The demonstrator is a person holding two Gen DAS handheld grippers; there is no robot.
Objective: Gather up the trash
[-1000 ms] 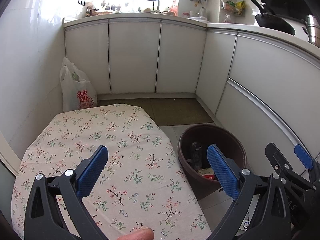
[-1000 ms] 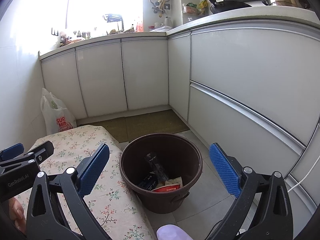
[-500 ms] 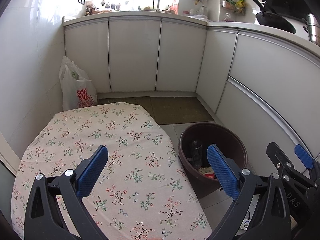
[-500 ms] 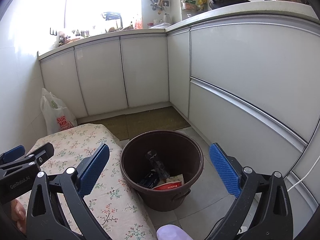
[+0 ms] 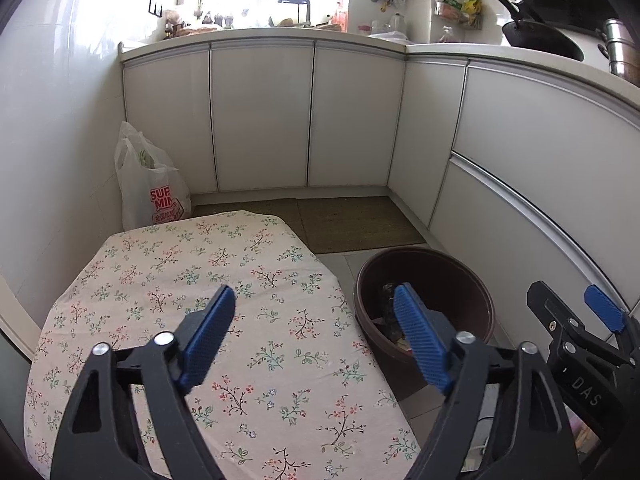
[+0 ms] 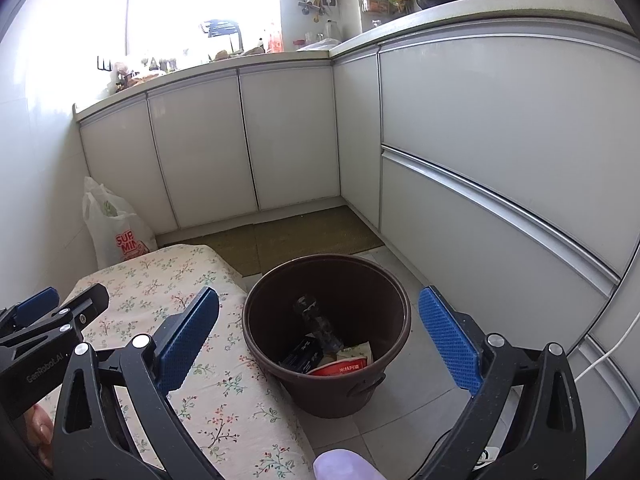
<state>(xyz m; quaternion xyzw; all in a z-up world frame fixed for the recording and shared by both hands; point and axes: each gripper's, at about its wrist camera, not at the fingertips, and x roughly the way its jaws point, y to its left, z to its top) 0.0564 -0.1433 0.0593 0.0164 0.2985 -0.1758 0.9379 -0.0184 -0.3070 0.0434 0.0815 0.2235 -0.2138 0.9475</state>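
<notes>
Right now you are standing in a narrow kitchen, with white cabinets [image 6: 280, 140] running along the far wall and wrapping round to your right. Nearest you, a table under a floral cloth [image 5: 208, 320] is filling the lower left of both views, its surface bare. Just beside its right edge on the tiled floor, a brown bin [image 6: 326, 332] is sitting upright — the trash [image 6: 332, 354] is lying inside it: a dark crumpled bottle, a black packet and a red-and-white wrapper. Beyond the table, a white shopping bag [image 5: 150, 188] with red lettering is leaning in the corner, and a green mat [image 5: 352, 222] is lying in front of the cabinets.

You are holding the left gripper [image 5: 316, 340] over the cloth's right edge; its jaws are closing with nothing between them. You are keeping the right gripper [image 6: 320, 344] aimed at the bin — its blue pads [image 6: 450, 338] are standing wide apart, gripping nothing.
</notes>
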